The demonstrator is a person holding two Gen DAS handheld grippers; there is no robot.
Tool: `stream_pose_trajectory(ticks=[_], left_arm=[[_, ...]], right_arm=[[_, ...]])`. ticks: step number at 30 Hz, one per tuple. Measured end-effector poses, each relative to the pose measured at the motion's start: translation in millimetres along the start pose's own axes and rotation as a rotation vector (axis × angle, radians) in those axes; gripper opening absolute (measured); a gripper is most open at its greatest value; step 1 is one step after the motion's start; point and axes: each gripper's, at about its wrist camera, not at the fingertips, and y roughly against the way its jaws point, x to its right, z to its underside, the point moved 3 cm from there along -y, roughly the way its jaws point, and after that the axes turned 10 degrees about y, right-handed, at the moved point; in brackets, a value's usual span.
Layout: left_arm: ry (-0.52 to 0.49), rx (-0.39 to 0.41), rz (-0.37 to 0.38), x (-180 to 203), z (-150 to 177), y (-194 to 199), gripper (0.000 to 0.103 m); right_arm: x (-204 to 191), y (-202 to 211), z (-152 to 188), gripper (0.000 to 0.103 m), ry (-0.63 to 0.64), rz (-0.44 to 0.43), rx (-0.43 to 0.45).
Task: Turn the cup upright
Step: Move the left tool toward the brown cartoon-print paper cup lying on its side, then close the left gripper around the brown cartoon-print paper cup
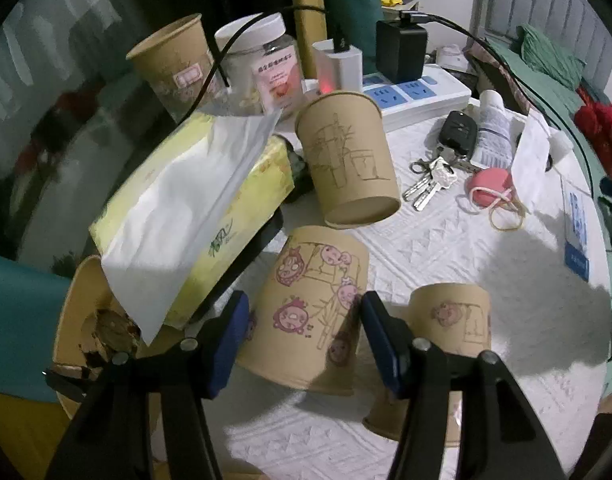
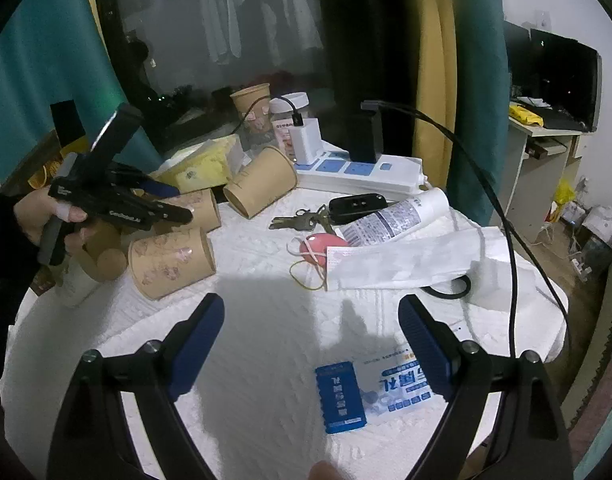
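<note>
A brown paper cup with pink cartoon figures (image 1: 310,312) lies on its side on the white cloth, its base pointing away from the camera. My left gripper (image 1: 304,302) has its blue pads against both sides of this cup. The right wrist view shows the same gripper (image 2: 178,202), held by a person's hand, around that cup (image 2: 200,210). A second such cup (image 1: 450,320) lies just to the right. A cup with a bamboo drawing (image 1: 346,160) lies tipped farther back. My right gripper (image 2: 310,344) hangs open over bare cloth, holding nothing.
A yellow tissue box (image 1: 194,208) sits left of the held cup. An upright paper cup (image 1: 170,64), a jar (image 1: 266,68) and a power strip (image 1: 418,96) with chargers stand at the back. Keys (image 1: 430,180), a tube and a pink pouch lie to the right. A blue packet (image 2: 340,398) lies near my right gripper.
</note>
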Motion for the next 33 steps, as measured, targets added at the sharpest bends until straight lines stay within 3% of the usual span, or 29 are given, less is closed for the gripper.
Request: stream_pose_trajectory(ticks=[10,12,14,15,18,19,21,22,23,30,31,32,33], left_arm=[[-0.003,-0.013,-0.045,7.9,0.4,3.4,0.058],[0.006,-0.008,-0.022,7.7,1.4,9.7,0.050],[0.013,0.004,-0.029,8.5,-0.1,15.7,0.030],[0.023,0.015,-0.032,6.8,-0.9,22.2,0.026],[0.016,0.017,-0.053,6.9,-1.1,30.3,0.025],[0.000,0.004,-0.072,8.6,-0.6,28.2,0.027],[0.007,-0.023,-0.079,9.0,-0.3,20.0,0.056],[0.020,-0.028,-0.068,8.6,0.4,16.4,0.078],[0.037,-0.030,-0.056,7.5,1.4,13.1,0.082],[0.036,-0.075,-0.054,3.7,1.5,-10.9,0.081],[0.043,-0.075,-0.042,1.8,1.4,-11.4,0.075],[0.051,-0.080,-0.032,1.2,0.9,-12.4,0.061],[0.059,-0.080,-0.028,0.7,0.3,-12.2,0.061]], right_arm=[[-2.6,6.2,5.3,0.087,-0.028,-0.016,-0.002],[-1.6,11.3,5.0,0.087,-0.033,-0.010,0.001],[-2.3,19.3,3.3,0.087,-0.029,-0.003,0.013],[-2.7,23.3,2.7,0.087,-0.027,-0.001,0.020],[-6.7,33.2,0.4,0.087,-0.020,-0.003,0.041],[-8.6,35.8,0.0,0.087,-0.015,-0.005,0.049],[-11.0,38.6,1.5,0.087,-0.013,-0.008,0.057],[-11.3,39.0,3.8,0.087,-0.021,-0.010,0.055],[-12.7,39.1,5.3,0.087,-0.028,-0.013,0.053],[-9.4,38.2,10.7,0.087,-0.049,-0.013,0.036],[-8.7,38.5,9.7,0.087,-0.051,-0.012,0.036],[-8.6,38.1,8.7,0.087,-0.051,-0.011,0.036],[-8.8,38.3,7.7,0.087,-0.050,-0.011,0.037]])
